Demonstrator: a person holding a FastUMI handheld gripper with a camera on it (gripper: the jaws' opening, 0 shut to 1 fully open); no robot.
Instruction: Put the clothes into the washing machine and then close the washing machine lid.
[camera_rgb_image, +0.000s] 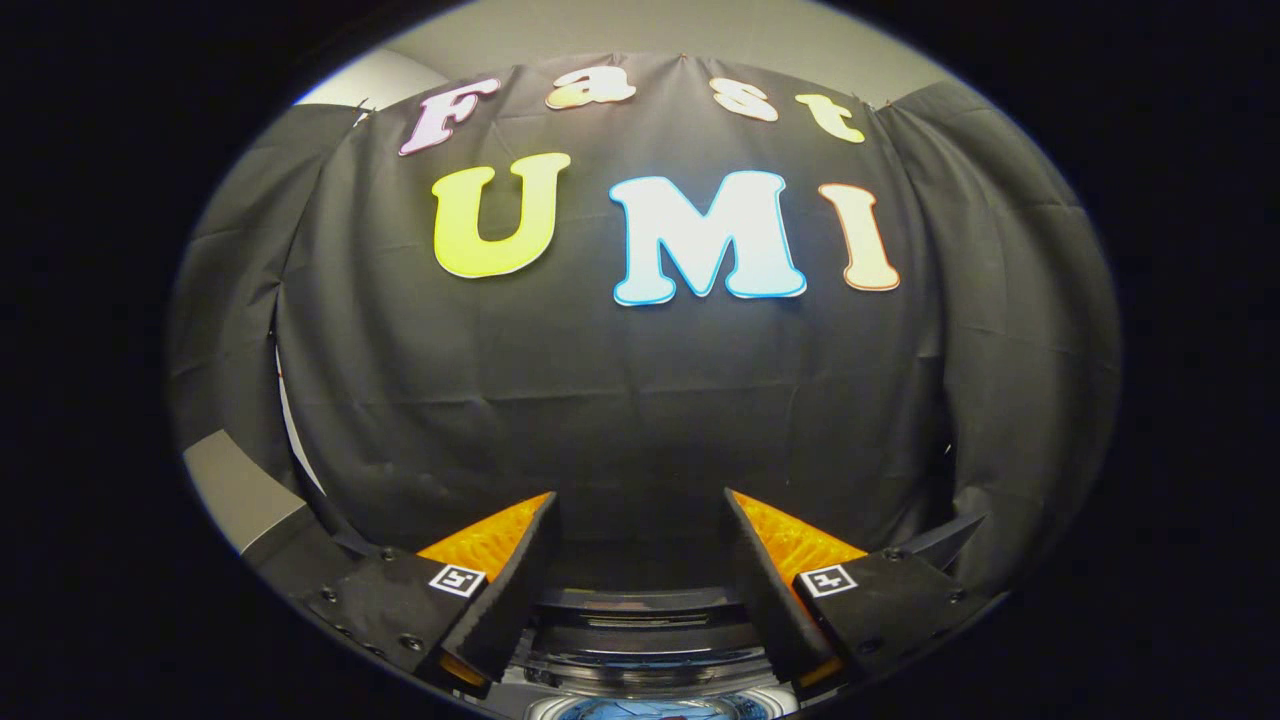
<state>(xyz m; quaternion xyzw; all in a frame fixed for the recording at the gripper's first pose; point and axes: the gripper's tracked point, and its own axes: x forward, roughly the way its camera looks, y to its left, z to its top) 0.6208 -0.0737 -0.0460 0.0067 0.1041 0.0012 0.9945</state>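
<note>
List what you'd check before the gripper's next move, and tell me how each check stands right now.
1. Gripper fingers spread apart: ok, open.
2. Nothing held between the fingers: ok, just a bare gap.
3. Glossy round washing machine top in sight: ok, low between the fingers and under them.
4. Lid raised so clothes can go in: cannot tell; too little of the machine is visible.
5. Clothes already inside: cannot tell; something blue and red shows at the machine's near edge, too little to identify.
6. Black cloth booth wall apart from the fingertips: ok, it hangs beyond them.

light: dim, even, from overhead | focus: sharp centre | edges: strong fisheye bending, darkening | glare: none
</note>
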